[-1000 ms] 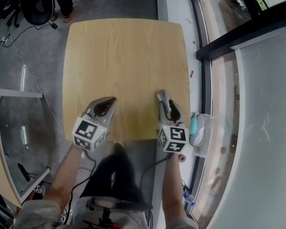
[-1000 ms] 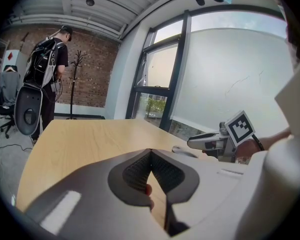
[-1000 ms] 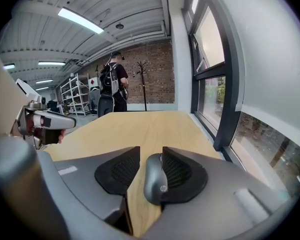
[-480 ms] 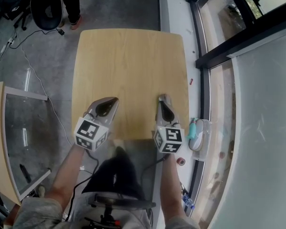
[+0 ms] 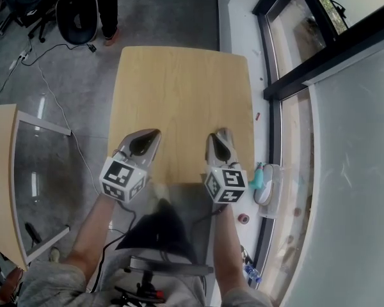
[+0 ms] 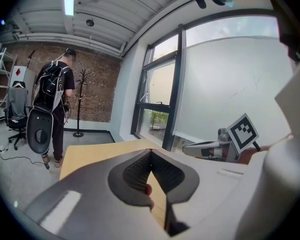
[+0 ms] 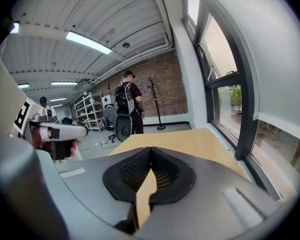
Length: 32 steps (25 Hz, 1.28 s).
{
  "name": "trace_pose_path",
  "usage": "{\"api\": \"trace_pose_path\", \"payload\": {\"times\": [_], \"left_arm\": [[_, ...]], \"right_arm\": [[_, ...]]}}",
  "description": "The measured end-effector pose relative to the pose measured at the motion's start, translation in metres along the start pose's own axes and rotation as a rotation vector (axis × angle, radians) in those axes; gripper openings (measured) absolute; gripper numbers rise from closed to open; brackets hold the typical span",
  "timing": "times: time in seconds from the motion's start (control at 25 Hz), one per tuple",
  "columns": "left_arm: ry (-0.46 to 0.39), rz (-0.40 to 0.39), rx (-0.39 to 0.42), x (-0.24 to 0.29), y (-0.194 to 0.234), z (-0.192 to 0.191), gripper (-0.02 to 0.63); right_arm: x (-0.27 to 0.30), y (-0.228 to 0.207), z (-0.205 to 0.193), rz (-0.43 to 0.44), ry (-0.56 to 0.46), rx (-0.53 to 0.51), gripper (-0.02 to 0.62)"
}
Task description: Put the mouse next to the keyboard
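Wood is all the table (image 5: pixel 179 88) shows me. I find neither the mouse nor the keyboard on it in the head view or in either gripper view, so I cannot say where the mouse lies. It is certainly not between either pair of jaws. By my reading the task has not begun: nothing is picked up, nothing is placed, and both things have yet to come into sight.

The left gripper (image 5: pixel 155 133) hangs over the near left part of the table. Its jaws are together, tips meeting, with only table wood showing through the gap below them. The right gripper (image 5: pixel 223 133) hangs level with it over the near right part. Its jaws have just been closing and now meet with nothing caught between them.

Farther out, a person with a backpack (image 6: pixel 54 91) stands beyond the far edge beside a dark chair (image 5: pixel 77 8). A second desk (image 5: pixel 0 165) sits to the left, and tall windows (image 5: pixel 345 107) run along the right.
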<state>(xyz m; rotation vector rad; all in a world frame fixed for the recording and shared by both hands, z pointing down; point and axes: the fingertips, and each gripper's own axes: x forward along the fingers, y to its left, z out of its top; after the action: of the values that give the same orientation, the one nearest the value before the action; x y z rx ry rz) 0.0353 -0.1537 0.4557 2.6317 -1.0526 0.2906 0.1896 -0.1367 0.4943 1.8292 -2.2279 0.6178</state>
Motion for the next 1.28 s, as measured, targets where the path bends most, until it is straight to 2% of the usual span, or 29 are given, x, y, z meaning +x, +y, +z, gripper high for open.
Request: {"api": "trace_pose_path", "payload": {"times": [0.44, 1.28], "left_arm": [[-0.066, 0.020, 0.018, -0.043, 0.001, 0.043, -0.002], [-0.161, 0.069, 0.057, -0.094, -0.007, 0.091, -0.002]], "right_arm": [[-0.021, 0.052, 0.031, 0.069, -0.032, -0.045, 0.012], [-0.065, 0.092, 0.084, 0.115, -0.121, -0.148, 0.012]]}}
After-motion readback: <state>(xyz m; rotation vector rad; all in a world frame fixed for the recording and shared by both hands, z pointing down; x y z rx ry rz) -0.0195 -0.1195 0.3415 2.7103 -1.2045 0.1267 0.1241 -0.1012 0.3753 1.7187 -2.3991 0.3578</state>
